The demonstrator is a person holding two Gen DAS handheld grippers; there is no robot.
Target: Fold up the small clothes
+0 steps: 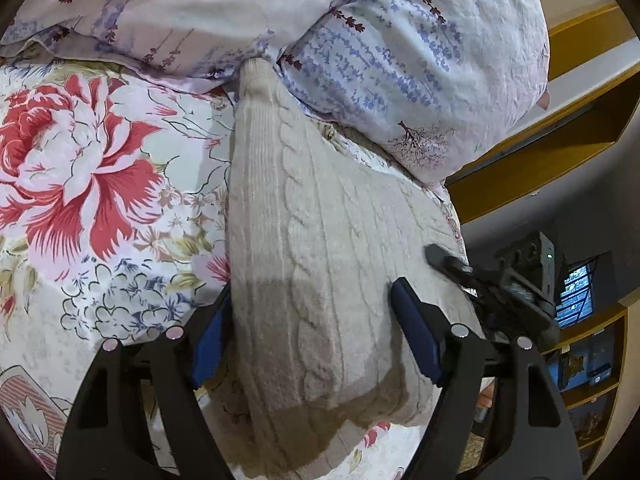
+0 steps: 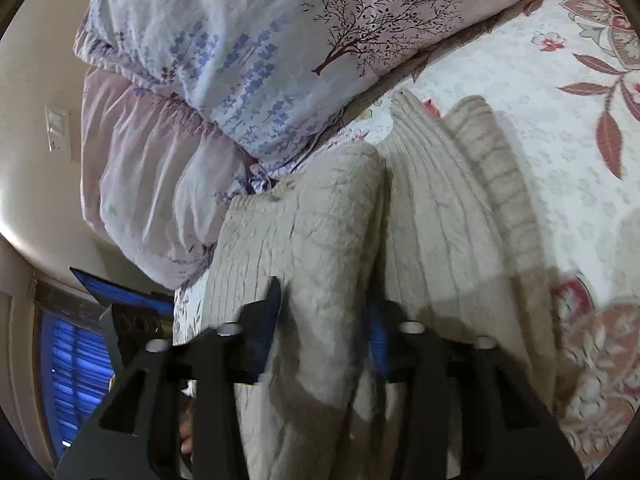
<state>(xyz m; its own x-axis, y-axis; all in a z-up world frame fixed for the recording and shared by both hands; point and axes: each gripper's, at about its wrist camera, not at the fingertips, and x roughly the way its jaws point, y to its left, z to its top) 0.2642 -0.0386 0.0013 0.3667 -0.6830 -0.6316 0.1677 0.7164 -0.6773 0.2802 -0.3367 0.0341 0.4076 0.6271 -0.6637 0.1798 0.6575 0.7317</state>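
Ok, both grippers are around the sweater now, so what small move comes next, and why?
Probably close the left gripper: its jaws straddle the beige sweater but look open. The right gripper already seems to pinch a raised fold. Then both can lift together.

Bed (image 1: 120,184) with a white sheet full of big red and pink flowers, a cream knitted sweater (image 1: 320,240) lying on it near one edge, puffy pillows (image 1: 420,72) with purple flowers touching the sweater's far end
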